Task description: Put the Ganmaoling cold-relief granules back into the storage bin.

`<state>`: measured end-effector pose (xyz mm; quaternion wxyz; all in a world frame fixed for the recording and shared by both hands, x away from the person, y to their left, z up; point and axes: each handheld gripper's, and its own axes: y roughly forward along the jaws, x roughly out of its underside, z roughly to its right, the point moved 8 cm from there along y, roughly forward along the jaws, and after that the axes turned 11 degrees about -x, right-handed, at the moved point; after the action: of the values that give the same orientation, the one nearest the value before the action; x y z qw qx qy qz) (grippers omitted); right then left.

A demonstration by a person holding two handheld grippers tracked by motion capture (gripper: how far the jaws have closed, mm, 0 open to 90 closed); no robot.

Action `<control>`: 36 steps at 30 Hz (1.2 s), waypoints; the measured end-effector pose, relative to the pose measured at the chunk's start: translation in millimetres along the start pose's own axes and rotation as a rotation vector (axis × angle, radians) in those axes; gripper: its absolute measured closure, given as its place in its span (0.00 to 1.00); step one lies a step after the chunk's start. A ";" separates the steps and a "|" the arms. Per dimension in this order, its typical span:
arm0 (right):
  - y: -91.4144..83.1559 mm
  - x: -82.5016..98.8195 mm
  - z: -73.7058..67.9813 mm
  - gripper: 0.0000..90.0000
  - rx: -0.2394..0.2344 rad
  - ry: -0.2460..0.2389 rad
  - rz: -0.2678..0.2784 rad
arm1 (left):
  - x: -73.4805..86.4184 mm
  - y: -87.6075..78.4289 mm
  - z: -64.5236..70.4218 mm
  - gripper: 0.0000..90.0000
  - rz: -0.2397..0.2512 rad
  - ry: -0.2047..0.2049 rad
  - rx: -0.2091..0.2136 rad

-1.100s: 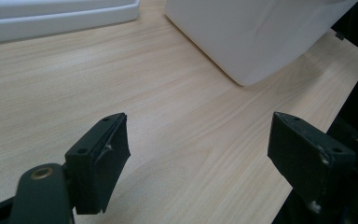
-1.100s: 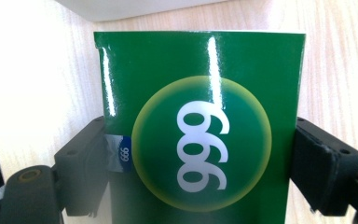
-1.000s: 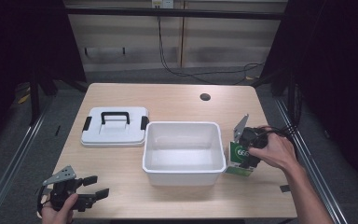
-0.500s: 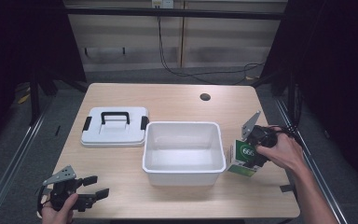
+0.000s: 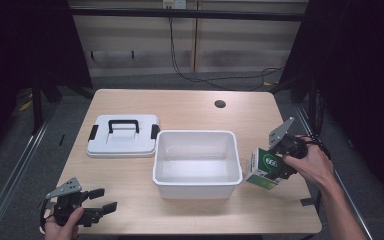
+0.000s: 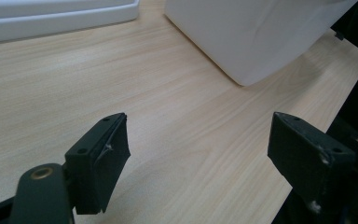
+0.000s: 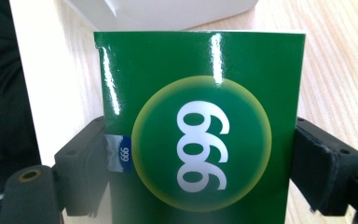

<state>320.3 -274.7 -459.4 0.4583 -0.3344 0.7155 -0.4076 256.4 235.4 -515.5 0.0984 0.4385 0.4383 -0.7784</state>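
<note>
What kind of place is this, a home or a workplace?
Probably a lab or recording booth: a bare wooden table with dark curtains at its sides, cables on the floor behind, and handheld grippers, left and right.

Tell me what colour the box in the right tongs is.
Green, with a yellow-rimmed circle bearing white digits; the box shows best in the right gripper view.

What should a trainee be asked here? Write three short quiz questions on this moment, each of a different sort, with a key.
1. True or false: the right gripper grips the green box.
2. The white tub is: A) empty, B) full, C) lidded.
3. Fill in: the left gripper holds ____.

Key:
1. True; its jaws clamp the box's sides in the right gripper view.
2. A; the white lid lies on the table beside the tub.
3. Nothing; its jaws are apart.
</note>
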 end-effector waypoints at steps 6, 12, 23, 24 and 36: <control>-10.0 4.3 -2.3 0.18 0.009 0.014 0.068 | -0.1 0.2 0.2 0.23 0.000 0.000 -0.002; -20.9 3.6 -6.5 0.18 0.023 0.009 0.153 | 0.0 0.4 0.2 0.23 -0.001 0.001 -0.003; -38.0 8.1 -11.9 0.18 0.060 0.001 0.182 | -0.1 0.2 0.2 0.23 0.000 0.001 -0.001; -40.4 9.2 -13.1 0.18 0.061 0.004 0.185 | -0.1 0.3 0.3 0.23 -0.001 0.003 -0.001; -66.6 1.3 -21.4 0.18 0.085 -0.043 0.272 | 0.0 0.6 -0.7 0.23 -0.003 -0.003 -0.002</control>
<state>306.9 -299.4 -395.4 0.5381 -0.2233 0.7266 -0.3643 257.1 235.6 -516.0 0.0985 0.4364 0.4397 -0.7788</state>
